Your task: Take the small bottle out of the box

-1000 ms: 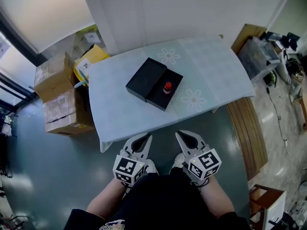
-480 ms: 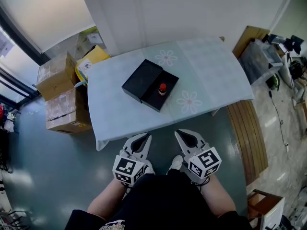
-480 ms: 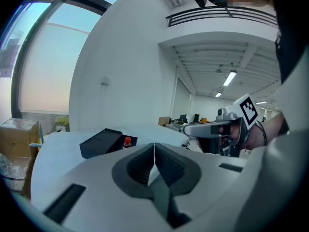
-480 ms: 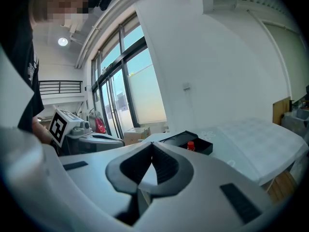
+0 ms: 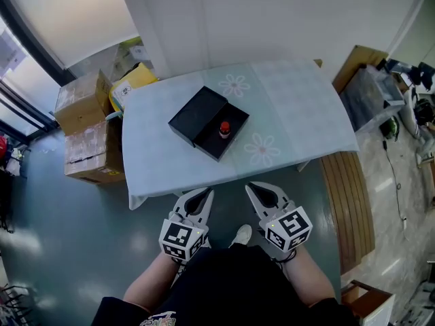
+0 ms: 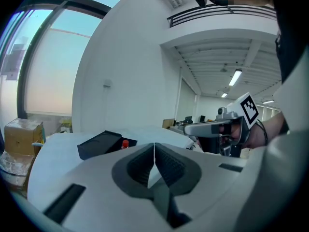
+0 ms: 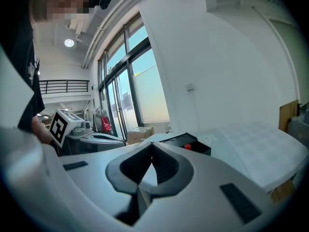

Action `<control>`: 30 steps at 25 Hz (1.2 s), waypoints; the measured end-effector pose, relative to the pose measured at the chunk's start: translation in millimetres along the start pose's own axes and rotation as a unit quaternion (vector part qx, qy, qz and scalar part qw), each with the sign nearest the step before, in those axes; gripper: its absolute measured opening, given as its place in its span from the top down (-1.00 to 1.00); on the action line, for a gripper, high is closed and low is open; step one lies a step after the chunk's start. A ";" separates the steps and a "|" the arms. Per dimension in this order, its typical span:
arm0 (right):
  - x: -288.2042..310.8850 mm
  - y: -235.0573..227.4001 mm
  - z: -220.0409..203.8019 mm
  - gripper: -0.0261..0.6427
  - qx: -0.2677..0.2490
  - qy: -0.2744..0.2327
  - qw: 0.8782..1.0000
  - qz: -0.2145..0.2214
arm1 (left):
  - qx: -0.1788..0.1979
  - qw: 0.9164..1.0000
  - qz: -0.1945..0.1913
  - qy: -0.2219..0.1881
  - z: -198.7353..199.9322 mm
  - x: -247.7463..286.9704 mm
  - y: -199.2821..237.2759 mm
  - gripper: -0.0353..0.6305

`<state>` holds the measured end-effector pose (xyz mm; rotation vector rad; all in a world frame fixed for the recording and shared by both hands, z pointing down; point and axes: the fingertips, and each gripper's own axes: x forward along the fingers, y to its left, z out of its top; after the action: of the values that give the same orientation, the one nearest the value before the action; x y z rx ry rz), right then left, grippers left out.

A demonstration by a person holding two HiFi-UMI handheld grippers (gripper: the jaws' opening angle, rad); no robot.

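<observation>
Nearest the camera: both forearms come up from the lower edge of the head view, held close to the body, roughly level and side by side.

Left hand-held gripper (image 5: 204,195): clenched, jaw tips meeting, nothing between them. It points forward at the worktop (image 5: 299,107), marker cube toward the person, tips just short of the near edge and over the floor (image 5: 81,250).

Right hand-held gripper (image 5: 253,189): likewise clenched and empty, in the same attitude, a little apart from the left one and angled slightly outward.

Worktop: pale patterned cover. A black box (image 5: 197,114) lies open near its middle, well apart from both grippers. The bottle (image 5: 223,129), red-capped, stands upright in the nearer half of the box.

Beyond, at the left: cartons (image 5: 85,100) stacked on the floor beside the worktop.
</observation>
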<state>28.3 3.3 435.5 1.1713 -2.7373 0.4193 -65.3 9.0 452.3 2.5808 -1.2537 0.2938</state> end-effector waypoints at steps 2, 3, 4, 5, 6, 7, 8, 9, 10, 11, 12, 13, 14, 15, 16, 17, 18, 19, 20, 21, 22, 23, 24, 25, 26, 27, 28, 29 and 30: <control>-1.4 -5.4 1.0 0.85 -0.003 0.000 1.000 0.007 | -0.002 1.000 0.008 -0.001 0.0 4.3 -2.5 0.81; -1.6 -8.3 1.5 0.85 -0.003 0.000 1.000 0.009 | -0.002 1.000 0.012 -0.001 0.0 6.5 -3.3 0.81; -1.6 -11.1 1.8 0.85 -0.004 0.000 1.000 0.012 | -0.003 1.000 0.015 -0.001 -0.1 8.8 -3.9 0.81; -1.5 -13.6 2.0 0.85 -0.004 0.000 1.000 0.015 | -0.004 1.000 0.018 -0.001 -0.2 10.9 -4.5 0.81; -1.7 -16.0 1.9 0.85 -0.005 0.000 1.000 0.018 | -0.004 1.000 0.021 -0.001 -0.2 12.9 -5.2 0.81; -2.4 -18.3 1.5 0.85 -0.005 0.000 1.000 0.021 | -0.004 1.000 0.025 -0.001 0.0 14.8 -6.1 0.81; -3.4 -20.7 1.0 0.85 -0.005 0.001 1.000 0.023 | -0.004 1.000 0.029 -0.002 0.3 16.5 -7.0 0.80; -4.6 -23.2 0.4 0.85 -0.005 0.001 1.000 0.025 | -0.004 0.999 0.033 -0.003 0.6 18.0 -7.8 0.80; -5.7 -25.8 0.3 0.85 -0.004 0.001 1.000 0.027 | -0.005 0.999 0.036 -0.003 1.2 19.7 -8.5 0.80; -6.6 -28.5 0.7 0.85 -0.003 0.000 1.000 0.028 | -0.005 0.999 0.039 -0.003 1.9 21.4 -9.3 0.80; -7.3 -31.2 1.5 0.85 -0.003 -0.001 1.000 0.030 | -0.005 0.999 0.041 -0.003 2.7 23.2 -10.2 0.80; -7.7 -33.7 2.4 0.85 -0.003 -0.002 1.000 0.031 | -0.005 0.999 0.043 -0.003 3.5 25.0 -11.0 0.80; -7.7 -36.1 3.4 0.85 -0.002 -0.003 0.999 0.032 | -0.004 0.999 0.045 -0.003 4.3 26.8 -11.7 0.80; -7.6 -38.2 4.3 0.85 -0.001 -0.004 0.999 0.034 | -0.004 0.999 0.046 -0.003 5.0 28.7 -12.3 0.81; -7.3 -40.3 4.9 0.85 -0.001 -0.005 0.999 0.036 | -0.004 0.999 0.048 -0.002 5.4 30.7 -12.6 0.80; -6.8 -42.4 5.3 0.85 -0.001 -0.006 0.999 0.037 | -0.003 0.999 0.050 -0.002 5.5 32.9 -12.6 0.80; -6.1 -44.6 5.4 0.85 -0.001 -0.006 0.999 0.039 | -0.002 0.999 0.052 -0.002 5.4 35.4 -12.2 0.80; -5.5 -46.7 5.4 0.85 -0.002 -0.007 0.999 0.041 | -0.001 0.999 0.054 -0.001 5.3 37.8 -11.7 0.80; -5.4 -48.8 5.4 0.85 -0.002 -0.008 0.999 0.042 | 0.000 0.998 0.055 -0.001 5.3 40.2 -11.4 0.80; -6.0 -51.0 5.7 0.85 -0.002 -0.009 0.999 0.043 | 0.001 0.998 0.056 -0.001 5.9 42.6 -11.6 0.80; -6.9 -53.4 6.2 0.85 -0.002 -0.010 0.999 0.043 | 0.002 0.998 0.057 -0.002 6.8 44.9 -12.2 0.80; -8.1 -56.0 7.2 0.85 -0.002 -0.011 0.999 0.043 | 0.003 0.998 0.058 -0.001 7.8 47.2 -13.1 0.80; -9.2 -58.6 8.4 0.85 -0.003 -0.012 0.999 0.042 | 0.004 0.998 0.058 -0.001 9.0 49.5 -14.1 0.80; -10.2 -61.2 9.9 0.85 -0.003 -0.014 0.999 0.042 | 0.005 0.998 0.058 -0.001 10.1 51.7 -15.0 0.80; -10.8 -63.8 11.5 0.85 -0.003 -0.016 0.999 0.041 | 0.007 0.998 0.058 -0.001 11.0 54.0 -15.6 0.80; -11.1 -66.2 13.2 0.85 -0.003 -0.018 0.999 0.041 | 0.009 0.998 0.058 0.000 11.9 56.3 -15.7 0.80; -11.0 -68.6 14.9 0.85 -0.002 -0.020 0.999 0.040 | 0.011 0.998 0.058 0.000 13.0 58.7 -15.3 0.80; -10.4 -71.1 16.3 0.85 -0.001 -0.022 0.999 0.039 | 0.012 0.998 0.058 0.001 14.4 61.2 -14.6 0.80; -9.6 -73.4 17.2 0.85 0.000 -0.023 0.999 0.039 | 0.013 0.998 0.059 0.001 15.8 63.8 -13.8 0.80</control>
<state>87.9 -43.8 431.6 1.0915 -2.8288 0.4062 -14.5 -34.9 453.9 2.5329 -1.4126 0.3376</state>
